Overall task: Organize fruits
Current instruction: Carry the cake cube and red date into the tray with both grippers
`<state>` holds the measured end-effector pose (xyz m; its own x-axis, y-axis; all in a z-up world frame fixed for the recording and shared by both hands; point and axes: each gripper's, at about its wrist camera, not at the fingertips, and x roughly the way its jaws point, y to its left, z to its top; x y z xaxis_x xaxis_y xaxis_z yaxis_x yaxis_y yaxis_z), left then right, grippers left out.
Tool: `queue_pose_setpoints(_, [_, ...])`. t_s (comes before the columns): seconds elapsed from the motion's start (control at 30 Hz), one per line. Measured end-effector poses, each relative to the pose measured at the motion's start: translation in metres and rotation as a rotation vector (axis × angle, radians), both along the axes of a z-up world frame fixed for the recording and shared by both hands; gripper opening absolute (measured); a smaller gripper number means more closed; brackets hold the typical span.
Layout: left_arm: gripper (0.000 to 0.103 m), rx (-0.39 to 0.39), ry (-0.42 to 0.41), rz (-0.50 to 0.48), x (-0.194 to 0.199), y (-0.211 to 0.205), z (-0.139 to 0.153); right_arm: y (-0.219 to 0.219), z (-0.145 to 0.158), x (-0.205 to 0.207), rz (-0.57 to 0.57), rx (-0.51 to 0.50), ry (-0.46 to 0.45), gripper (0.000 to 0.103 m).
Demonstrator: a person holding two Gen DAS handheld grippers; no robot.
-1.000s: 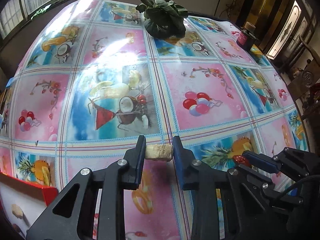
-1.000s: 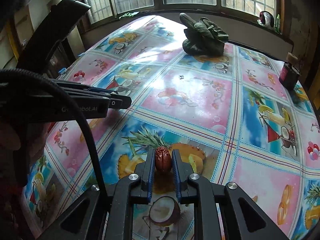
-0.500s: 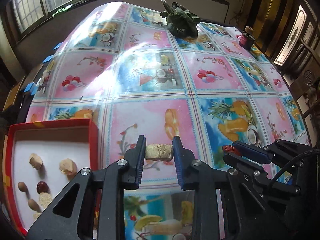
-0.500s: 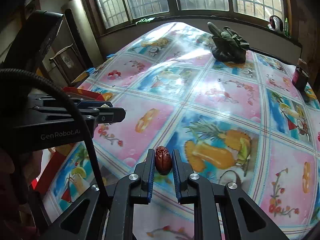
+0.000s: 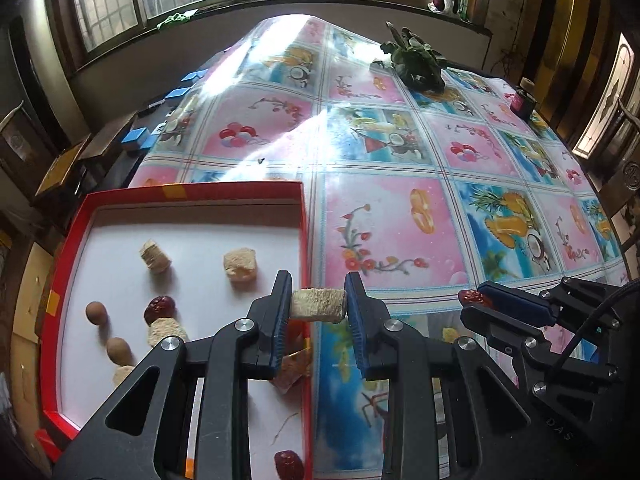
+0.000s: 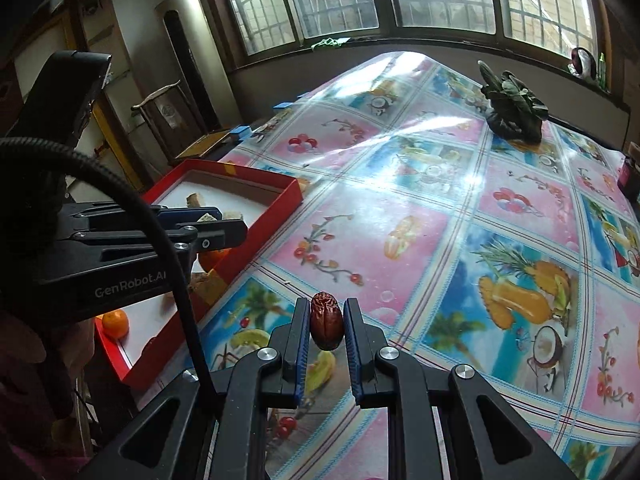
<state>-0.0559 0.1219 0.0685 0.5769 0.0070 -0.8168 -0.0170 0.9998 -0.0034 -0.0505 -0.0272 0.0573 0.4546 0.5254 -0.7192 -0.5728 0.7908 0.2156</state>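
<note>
At far left, on the table's near corner: a red tray (image 5: 305,236) with a white floor, already stocked with several pale dried-fruit chunks (image 5: 240,265), two small brown round fruits (image 5: 96,313), two red dates (image 5: 160,307), and, as the right wrist view shows, a small orange (image 6: 115,323). Over the tray's right rim: the left gripper (image 5: 318,305), jaws narrowed onto a pale cylindrical chunk (image 5: 318,305), held crosswise and clear of the tray floor. Further right, over the fruit-print tablecloth (image 5: 400,216): the right gripper (image 6: 326,326), jaws nearly closed on a wrinkled red date (image 6: 326,326), held upright, well short of the tray. Far right and beyond: a dark leafy bundle (image 5: 416,65) and a small dark jar (image 5: 523,102), both untouched. Judged progress: well along; no loose fruit shows on the cloth, and the two carried pieces remain to be set down.
</note>
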Motion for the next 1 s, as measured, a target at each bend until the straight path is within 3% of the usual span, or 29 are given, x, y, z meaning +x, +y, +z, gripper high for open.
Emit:
queue_pose_setpoints(0.57, [0.026,0.014,-0.046,0.163,-0.046,0.081,0.004,0.073,0.011,-0.019,0.131,-0.01,-0.025,0.016])
queue_pose_setpoints(1.0, [0.026,0.014,-0.021,0.194,-0.056,0.105,-0.013,0.11,0.004,-0.02,0.198,-0.001,0.001,0.016])
